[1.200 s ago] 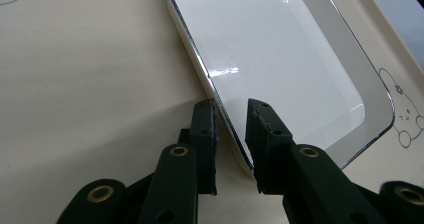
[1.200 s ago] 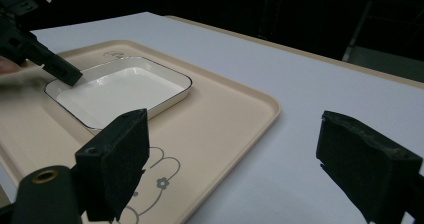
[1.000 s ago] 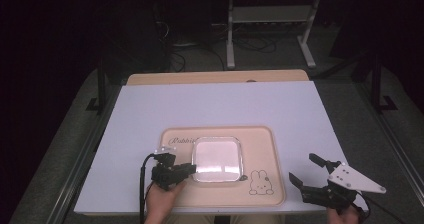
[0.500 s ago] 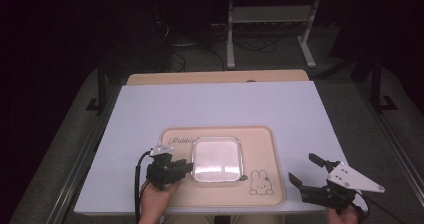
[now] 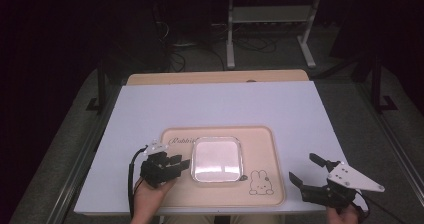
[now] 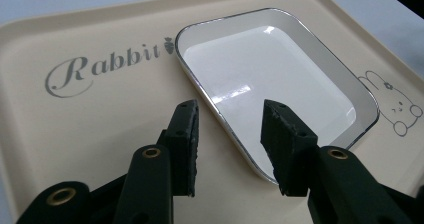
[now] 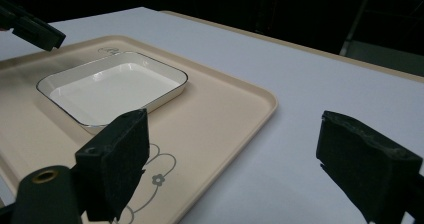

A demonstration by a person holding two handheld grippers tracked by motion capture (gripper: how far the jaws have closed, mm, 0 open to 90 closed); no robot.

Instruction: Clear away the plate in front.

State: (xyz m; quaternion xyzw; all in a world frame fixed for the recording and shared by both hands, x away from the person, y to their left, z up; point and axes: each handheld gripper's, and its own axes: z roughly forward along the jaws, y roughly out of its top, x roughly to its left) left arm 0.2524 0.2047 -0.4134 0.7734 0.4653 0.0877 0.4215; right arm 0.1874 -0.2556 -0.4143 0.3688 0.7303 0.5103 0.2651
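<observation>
Dark room all around, with a grey carpet floor and a pale metal stand with black cables standing behind the table. On the wooden table a big white sheet is lying flat, covering almost all of it — just a strip of wood is peeking out at the far edge.

Near the person's side of the sheet a beige plastic tray with a rabbit drawing and the word "Rabbit" is sitting. Inside the tray, a bit left of its middle, a shiny white square dish with a thin dark rim is resting flat. It is looking empty.

The left gripper is hovering low over the left part of the tray, just beside the dish. In the left gripper view its black jaws are standing partly apart, and they have just been opening. The near corner rim of the dish is showing in the gap between them, but the pads are not pressing on it.

The right gripper is waiting over the white sheet, just past the right edge of the tray — well apart from the dish. Its jaws are standing wide, holding nothing.
</observation>
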